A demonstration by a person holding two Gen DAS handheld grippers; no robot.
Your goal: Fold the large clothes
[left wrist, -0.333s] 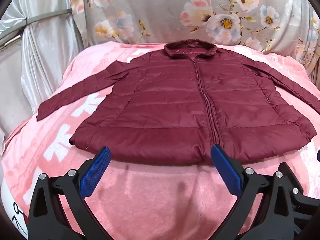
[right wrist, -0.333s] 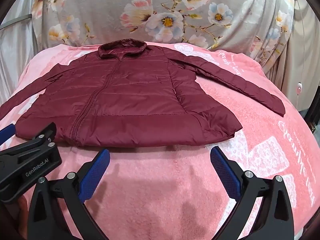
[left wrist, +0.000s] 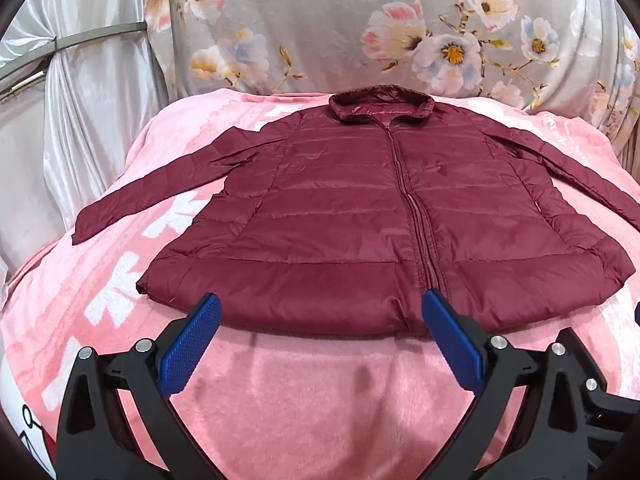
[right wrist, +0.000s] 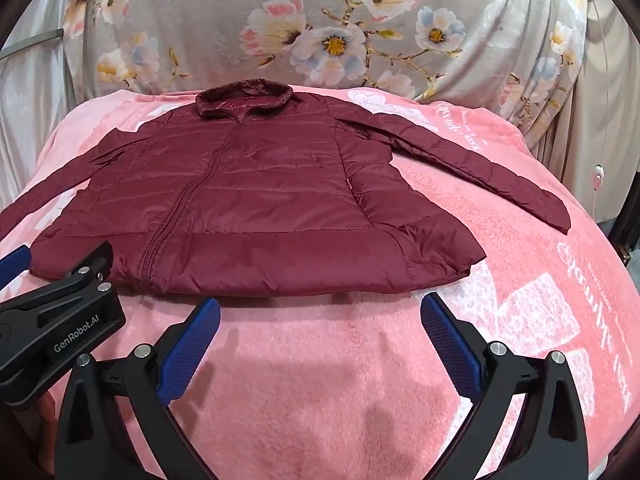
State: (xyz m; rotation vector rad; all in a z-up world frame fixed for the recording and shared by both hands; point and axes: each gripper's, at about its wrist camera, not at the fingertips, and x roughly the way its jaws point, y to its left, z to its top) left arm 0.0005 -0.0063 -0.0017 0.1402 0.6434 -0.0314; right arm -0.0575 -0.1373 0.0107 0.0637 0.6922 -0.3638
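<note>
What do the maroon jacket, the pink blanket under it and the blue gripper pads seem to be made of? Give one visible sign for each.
Maroon jacket: likely thin nylon or polyester, slightly glossy, quilted in stitched bands.
Pink blanket: probably plush fleece, matte, fuzzy nap.
Blue pads: apparently rubber or plastic, with a fine grid texture.

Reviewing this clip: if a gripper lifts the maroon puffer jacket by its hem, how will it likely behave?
The maroon jacket will probably droop and fold wherever it is unsupported: it lies thin and flat, its sleeve limp on the pink blanket. Its quilted panels suggest light padding, so it is likely light for its size. The shiny shell looks slick; it may slip between the pads.
</note>
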